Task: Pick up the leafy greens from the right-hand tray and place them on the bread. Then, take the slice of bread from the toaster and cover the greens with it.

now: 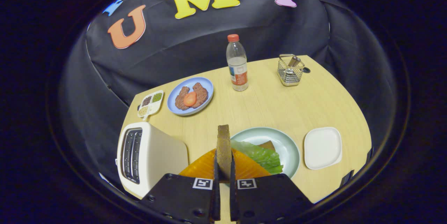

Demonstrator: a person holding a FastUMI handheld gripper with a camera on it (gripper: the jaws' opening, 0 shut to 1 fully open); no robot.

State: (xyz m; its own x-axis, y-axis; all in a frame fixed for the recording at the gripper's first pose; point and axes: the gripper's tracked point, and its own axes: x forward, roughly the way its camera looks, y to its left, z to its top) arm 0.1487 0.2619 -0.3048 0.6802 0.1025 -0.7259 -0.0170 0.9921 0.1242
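My gripper (224, 168) is shut on a brown slice of bread (223, 147), held on edge and upright between both fingers. Just beyond and to the right of the fingers lies a pale green plate (286, 143) with leafy greens (262, 156) spread over a bread slice (268, 144), whose brown corner peeks out past the greens. The white toaster (146, 156) stands to the left of the fingers, its two slots dark. A white square tray (322, 147) lies bare to the right of the plate.
A blue plate (206, 84) with meat patties and a tomato slice sits farther back, a small divided condiment dish (151, 103) to its left. A water bottle (237, 63) and a wire basket (290, 70) stand near the table's far edge.
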